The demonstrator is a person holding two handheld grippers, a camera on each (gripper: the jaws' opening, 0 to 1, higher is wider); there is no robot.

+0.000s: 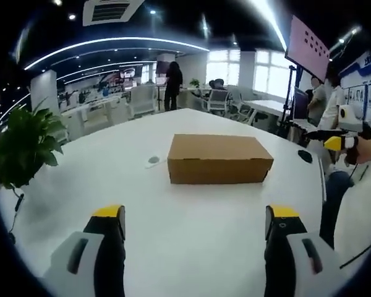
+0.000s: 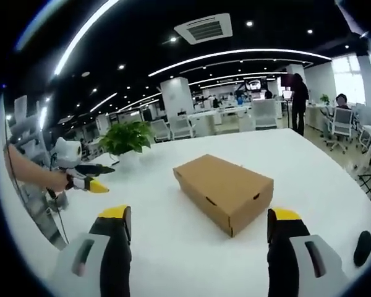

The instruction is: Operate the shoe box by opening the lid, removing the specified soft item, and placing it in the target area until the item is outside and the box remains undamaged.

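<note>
Closed brown cardboard shoe box (image 1: 219, 159) rests on the white round table (image 1: 191, 241). Green potted plant (image 2: 126, 137) at 10 o'clock. Open-plan office behind, possibly occupied. Left claw (image 1: 195, 216) and right claw (image 2: 198, 219) spread, empty.

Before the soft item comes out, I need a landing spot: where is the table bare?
Bare white table lies between the shoe box and the left claw. It is also bare between box and potted plant. A small dark object sits near the right edge.
</note>
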